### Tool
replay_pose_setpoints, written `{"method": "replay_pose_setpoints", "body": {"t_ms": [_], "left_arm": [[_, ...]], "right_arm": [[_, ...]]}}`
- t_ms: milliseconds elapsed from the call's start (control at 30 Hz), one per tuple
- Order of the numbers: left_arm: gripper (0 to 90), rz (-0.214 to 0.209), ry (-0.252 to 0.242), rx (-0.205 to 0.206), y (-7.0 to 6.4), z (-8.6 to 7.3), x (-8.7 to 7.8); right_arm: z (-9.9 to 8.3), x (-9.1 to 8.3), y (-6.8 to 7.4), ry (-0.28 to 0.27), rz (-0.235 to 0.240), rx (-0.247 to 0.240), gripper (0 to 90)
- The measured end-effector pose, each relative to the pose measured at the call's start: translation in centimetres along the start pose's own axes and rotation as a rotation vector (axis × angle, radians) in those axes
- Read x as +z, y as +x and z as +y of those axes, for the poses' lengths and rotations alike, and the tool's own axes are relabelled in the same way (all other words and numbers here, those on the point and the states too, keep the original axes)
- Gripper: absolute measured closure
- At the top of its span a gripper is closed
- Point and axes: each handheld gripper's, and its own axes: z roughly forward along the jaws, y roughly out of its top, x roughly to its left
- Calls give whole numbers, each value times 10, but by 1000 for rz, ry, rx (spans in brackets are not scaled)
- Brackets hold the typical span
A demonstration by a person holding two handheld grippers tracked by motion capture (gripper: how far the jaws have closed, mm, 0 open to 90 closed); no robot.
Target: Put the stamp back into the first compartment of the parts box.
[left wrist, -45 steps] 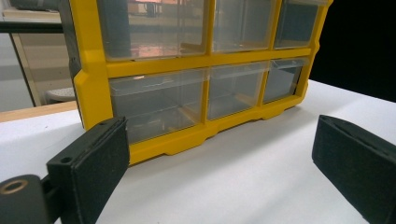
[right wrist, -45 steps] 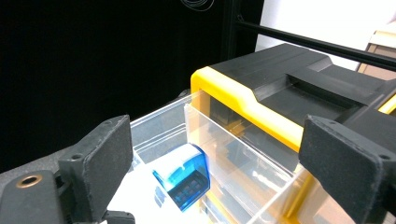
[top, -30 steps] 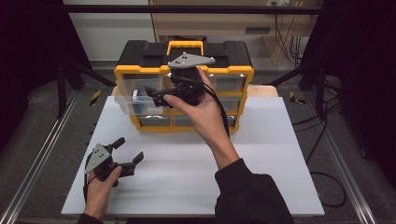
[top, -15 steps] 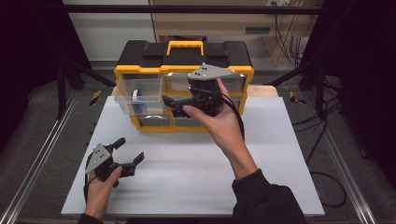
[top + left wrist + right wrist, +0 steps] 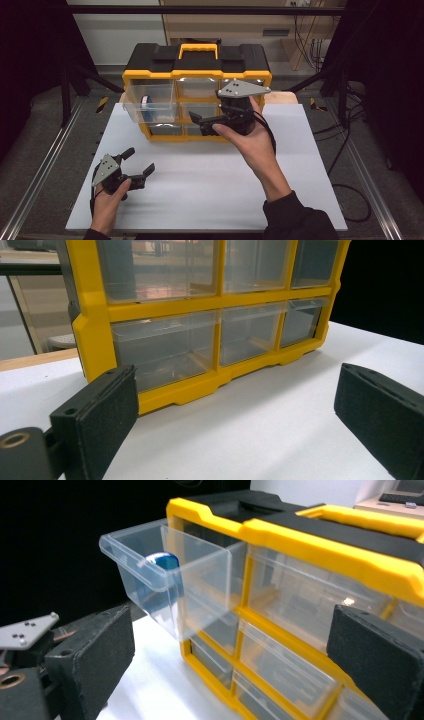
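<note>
A white table [image 5: 210, 195] is set in a dim workshop. At the left, the left gripper [image 5: 134, 162] is rested on the table, its jaws spread wide and empty. Behind it, a clear drawer [image 5: 149, 101] is pulled out of the yellow organizer [image 5: 197, 75]; a blue-and-white roll [image 5: 161, 560] is seen inside. To the right, the right gripper [image 5: 196, 124] is held before the middle drawers, jaws parted, nothing gripped.

Clear glossy plastic drawer [image 5: 165, 575]
</note>
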Motion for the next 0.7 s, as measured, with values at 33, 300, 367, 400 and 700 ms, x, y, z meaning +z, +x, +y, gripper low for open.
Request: {"method": "replay_pose_setpoints", "body": {"t_ms": [33, 300, 367, 400, 700], "left_arm": [[39, 0, 1, 1, 0, 0, 0], [38, 1, 1, 1, 0, 0, 0], [38, 1, 1, 1, 0, 0, 0], [38, 1, 0, 1, 0, 0, 0], [38, 1, 0, 1, 0, 0, 0]], "right_arm": [[-2, -2, -1, 1, -4, 4, 53], [-17, -13, -11, 20, -30, 19, 45], [-21, -16, -14, 24, -36, 20, 41], [-22, -17, -15, 26, -40, 22, 41], [-33, -31, -22, 34, -71, 24, 36]]}}
